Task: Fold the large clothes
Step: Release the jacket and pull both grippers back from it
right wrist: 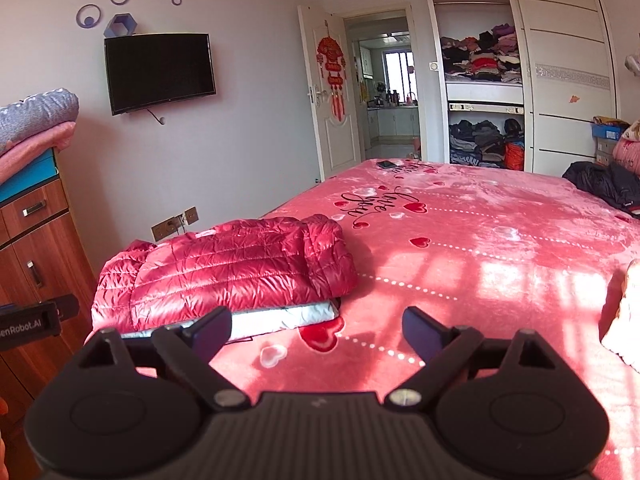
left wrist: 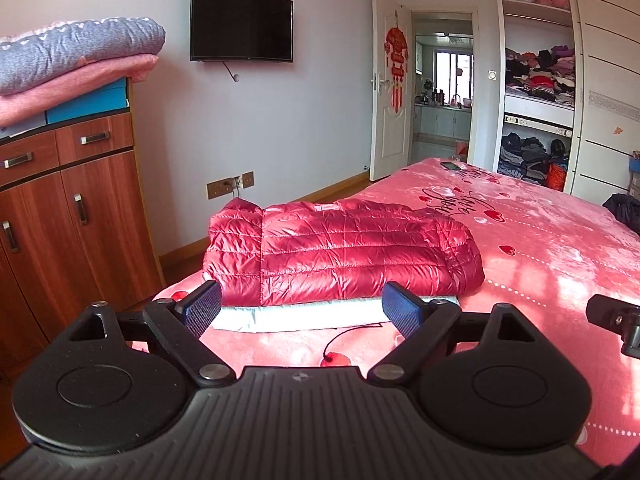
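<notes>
Left gripper (left wrist: 301,307) and right gripper (right wrist: 316,330), both spread and empty, tilt slightly down above the bed (right wrist: 500,264). Folded red jacket (left wrist: 340,250) lies ahead on a pale garment (left wrist: 280,314). Wardrobe (right wrist: 482,80) shelves hold stacked clothes.

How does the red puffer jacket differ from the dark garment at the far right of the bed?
The red puffer jacket is folded into a neat, shiny, quilted bundle near the bed's left edge. The dark garment lies crumpled and unfolded at the far right. Both rest on the pink blanket.
</notes>
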Motion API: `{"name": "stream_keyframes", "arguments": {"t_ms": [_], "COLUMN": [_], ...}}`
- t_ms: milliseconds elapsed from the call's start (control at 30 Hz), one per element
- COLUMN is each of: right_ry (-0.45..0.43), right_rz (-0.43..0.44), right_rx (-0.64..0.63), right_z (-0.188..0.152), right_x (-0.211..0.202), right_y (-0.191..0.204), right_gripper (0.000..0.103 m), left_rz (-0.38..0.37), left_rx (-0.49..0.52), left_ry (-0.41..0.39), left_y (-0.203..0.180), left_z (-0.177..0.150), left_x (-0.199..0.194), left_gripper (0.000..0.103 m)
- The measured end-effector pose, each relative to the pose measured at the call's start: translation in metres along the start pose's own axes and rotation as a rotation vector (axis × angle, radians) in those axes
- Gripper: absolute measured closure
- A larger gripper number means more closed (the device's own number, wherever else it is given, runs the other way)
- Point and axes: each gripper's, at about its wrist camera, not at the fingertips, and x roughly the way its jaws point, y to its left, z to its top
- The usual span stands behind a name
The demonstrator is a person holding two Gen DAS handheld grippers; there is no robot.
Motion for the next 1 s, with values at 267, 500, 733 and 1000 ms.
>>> {"name": "stream_keyframes", "arguments": {"t_ms": [267,500,733,1000], "right_ry": [-0.016,-0.020,-0.011,0.006], "right_rz": [0.039,0.060,0.065,0.067], "right_rx": [-0.025,-0.071,-0.115,-0.139], "right_z": [0.004,-0.001,-0.008,-0.014], "right_x": [-0.023,-0.034,-0.035,-0.029], "right_y": [0.020,0.041,0.056,0.065], "right_gripper": [0.011,0.011,0.011,0.011], "left_rz": [0.013,0.019,0.033,0.053], "left_rx": [-0.001,-0.012,-0.039,-0.055], "left_ry": [-0.017,-0.020,-0.017,-0.010], "left_y": [0.012,0.019,0.021,0.022], "left_z": [0.001,-0.002,-0.002,-0.005], "left_x": [-0.016,-0.016,-0.015,-0.013], "left_gripper": [0.000,0.000,0.000,0.000]}}
